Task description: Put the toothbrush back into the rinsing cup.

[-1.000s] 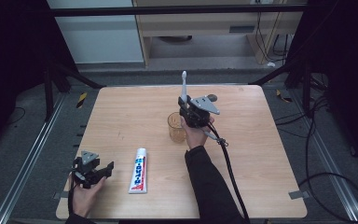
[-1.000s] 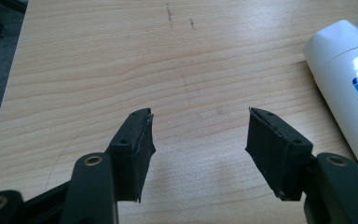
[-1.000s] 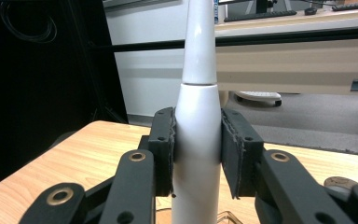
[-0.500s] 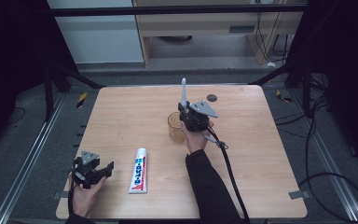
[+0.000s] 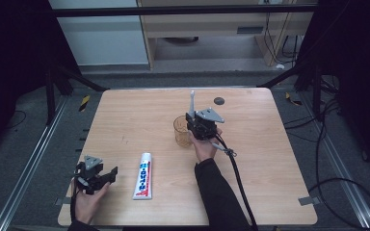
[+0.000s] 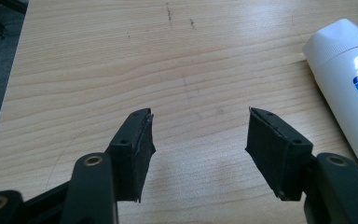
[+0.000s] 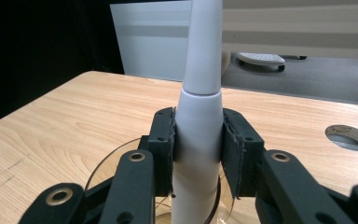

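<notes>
A white electric toothbrush (image 7: 199, 121) stands upright between the pads of my right gripper (image 7: 198, 140), which is shut on its handle. Its lower end reaches down into a clear amber cup (image 5: 181, 130) at the table's middle; the cup's rim (image 7: 107, 161) curves below the jaws. In the high view the toothbrush (image 5: 191, 102) sticks up above the right gripper (image 5: 200, 126). My left gripper (image 5: 107, 174) rests open near the front left corner, with bare wood between its pads (image 6: 140, 140). A white and blue toothpaste tube (image 5: 143, 176) lies flat just right of it; its cap (image 6: 335, 39) shows beside the jaws.
The wooden table (image 5: 125, 115) has a round cable hole (image 5: 218, 100) at the back, right of the cup. Dark frame rails and cables run along the floor on both sides. A cable (image 5: 236, 178) trails from the right gripper toward the front edge.
The right gripper has sunk with the toothbrush, bringing its lower end down into the cup. The left gripper and the toothpaste tube have stayed put.
</notes>
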Demonstrator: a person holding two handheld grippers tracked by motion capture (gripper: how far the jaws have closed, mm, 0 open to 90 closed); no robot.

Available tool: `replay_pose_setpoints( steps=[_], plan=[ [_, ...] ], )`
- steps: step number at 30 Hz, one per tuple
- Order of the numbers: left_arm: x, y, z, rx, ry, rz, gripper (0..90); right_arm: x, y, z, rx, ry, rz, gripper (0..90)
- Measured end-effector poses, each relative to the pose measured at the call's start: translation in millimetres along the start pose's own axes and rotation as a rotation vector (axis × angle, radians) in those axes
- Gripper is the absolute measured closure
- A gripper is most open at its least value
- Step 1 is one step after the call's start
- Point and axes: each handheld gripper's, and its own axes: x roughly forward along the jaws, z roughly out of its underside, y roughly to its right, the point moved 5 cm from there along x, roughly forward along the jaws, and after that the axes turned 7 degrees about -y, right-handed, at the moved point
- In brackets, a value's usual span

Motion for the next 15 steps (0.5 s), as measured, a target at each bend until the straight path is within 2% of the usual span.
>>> replay_pose_setpoints(
  steps=[11,15],
  plan=[
    [-0.3,0.1,-0.1,0.001,0.001,0.000,40.0,-0.8,-0.2,2.2,-0.016,-0.024,-0.006,66.6],
    [-0.3,0.4,-0.1,0.001,0.002,0.001,40.0,-3.6,0.5,0.8,-0.018,-0.019,-0.009,63.8]
  ],
)
